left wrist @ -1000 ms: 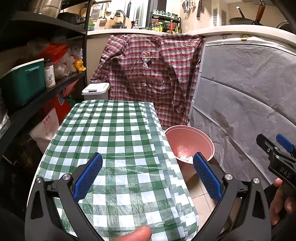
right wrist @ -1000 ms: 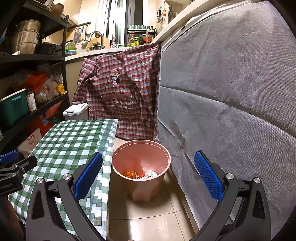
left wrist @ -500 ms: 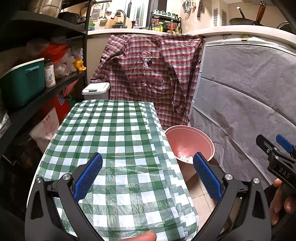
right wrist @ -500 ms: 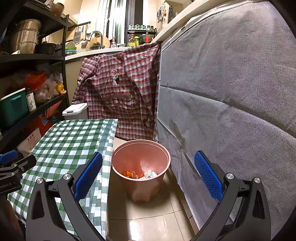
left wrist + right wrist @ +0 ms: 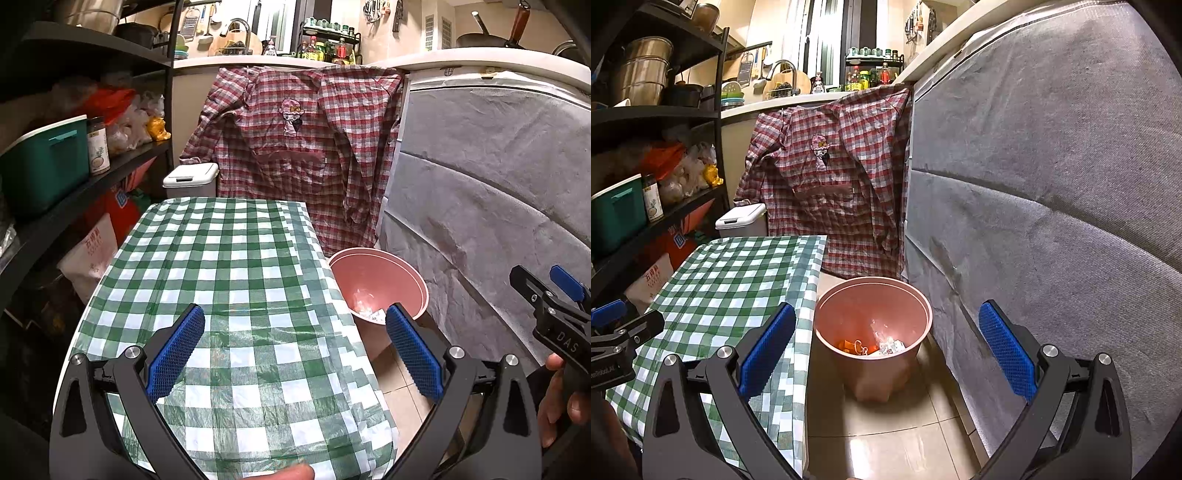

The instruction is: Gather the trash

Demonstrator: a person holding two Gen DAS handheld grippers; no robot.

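Green-and-white checked cloth covers the table [image 5: 229, 280], which stands in a narrow kitchen aisle between dark shelving on one side and a grey fabric-draped wall on the other, with a plaid shirt [image 5: 295, 147] hanging at the far end. No litter shows on the cloth; the trash [image 5: 875, 345] that can be seen, orange scraps and crumpled clear wrapping, lies in the bottom of the pink bin [image 5: 916, 295], which stands on the tiled floor just beside the table's edge. That bin sits upright, its long axis vertical and its round mouth facing straight up, so anything dropped from above should fall in cleanly. Both tools are empty: the left gripper [image 5: 295, 350] hovers over the near end of the table with its jaws spread wide, and the right gripper [image 5: 886, 350] is likewise spread, aimed at the bin. Judging by this, collection looks nearly finished; a good next step would be scanning the floor and table edges before moving away
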